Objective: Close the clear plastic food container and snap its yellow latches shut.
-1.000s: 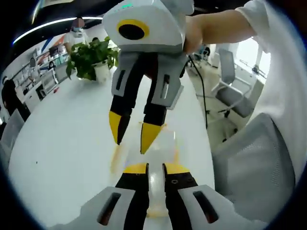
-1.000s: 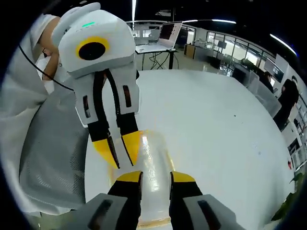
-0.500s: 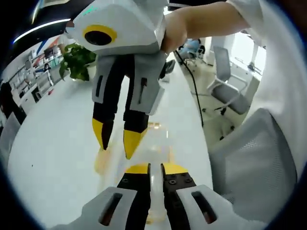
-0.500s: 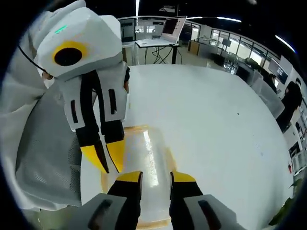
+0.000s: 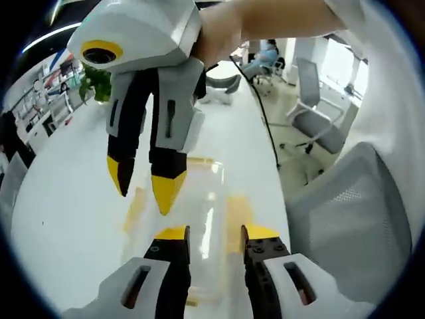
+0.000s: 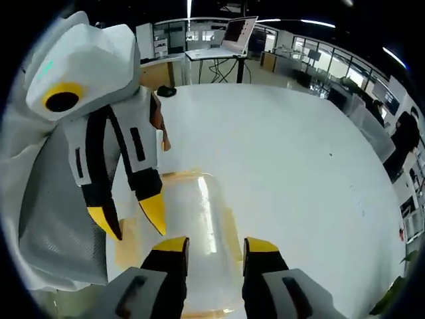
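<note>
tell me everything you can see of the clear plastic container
The clear plastic container is a long, glossy, see-through box with rounded corners, lying flat on the white table with its lid down. Ceiling light streaks along its top. Yellow latches run along its long sides, and their state is hard to read. In the left gripper view it lies between the left gripper and the right gripper, both open above it; whether either touches it cannot be told.

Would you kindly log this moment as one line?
container: on white table, lid down | left gripper: open above it | right gripper: open above it | latches: state unclear
</note>
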A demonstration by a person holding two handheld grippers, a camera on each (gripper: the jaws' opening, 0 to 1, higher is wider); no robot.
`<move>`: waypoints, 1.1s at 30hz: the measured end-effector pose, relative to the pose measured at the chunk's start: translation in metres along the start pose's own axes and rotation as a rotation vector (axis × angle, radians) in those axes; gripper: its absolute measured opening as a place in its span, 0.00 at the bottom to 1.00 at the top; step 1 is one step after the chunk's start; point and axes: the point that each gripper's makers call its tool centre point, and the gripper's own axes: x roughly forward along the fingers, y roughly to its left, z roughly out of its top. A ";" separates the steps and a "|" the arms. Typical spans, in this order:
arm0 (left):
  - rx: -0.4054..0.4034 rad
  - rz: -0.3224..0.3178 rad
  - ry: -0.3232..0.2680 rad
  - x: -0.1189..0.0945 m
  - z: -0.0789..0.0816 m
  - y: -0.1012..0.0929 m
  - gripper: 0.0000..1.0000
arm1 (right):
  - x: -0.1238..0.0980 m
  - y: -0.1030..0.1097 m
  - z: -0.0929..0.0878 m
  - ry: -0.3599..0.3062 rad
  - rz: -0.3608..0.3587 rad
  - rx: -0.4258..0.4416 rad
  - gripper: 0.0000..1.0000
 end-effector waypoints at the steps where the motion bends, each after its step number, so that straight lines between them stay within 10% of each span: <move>1: 0.007 0.015 -0.006 0.000 0.001 0.001 0.32 | 0.001 0.000 -0.001 0.003 0.001 -0.002 0.30; 33: 0.196 0.058 0.024 0.012 0.002 -0.008 0.32 | 0.010 0.004 -0.001 0.067 0.133 -0.049 0.42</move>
